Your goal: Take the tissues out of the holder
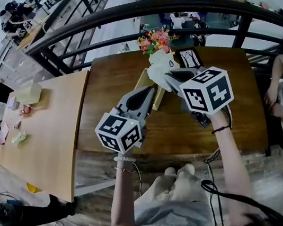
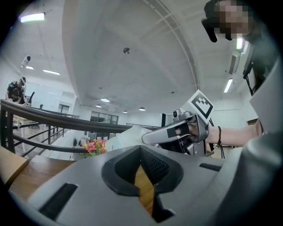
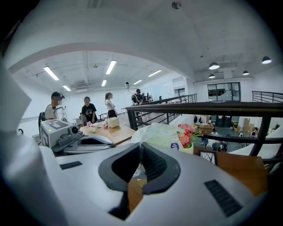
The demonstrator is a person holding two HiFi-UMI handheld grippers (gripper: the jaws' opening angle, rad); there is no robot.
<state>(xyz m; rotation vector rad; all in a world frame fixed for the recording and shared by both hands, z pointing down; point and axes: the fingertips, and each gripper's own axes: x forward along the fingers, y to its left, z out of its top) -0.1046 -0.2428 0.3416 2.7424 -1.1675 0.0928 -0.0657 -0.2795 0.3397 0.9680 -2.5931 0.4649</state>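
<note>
Above the counter (image 1: 201,141), the left gripper (image 1: 150,91) has its jaws clamped on the holder (image 1: 158,98) from 6 o'clock, while the right gripper (image 1: 170,77) has its jaws pinched together on the tissues (image 1: 159,64) at the holder's 12 o'clock.

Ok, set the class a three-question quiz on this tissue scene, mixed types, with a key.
1. True or false: the right gripper has its jaws shut on the tissues.
2. What shows just beyond the tissues? A) flowers B) a kettle C) a laptop
3. Fill in: the holder is made of ____.
Key: 1 true; 2 A; 3 wood.
</note>
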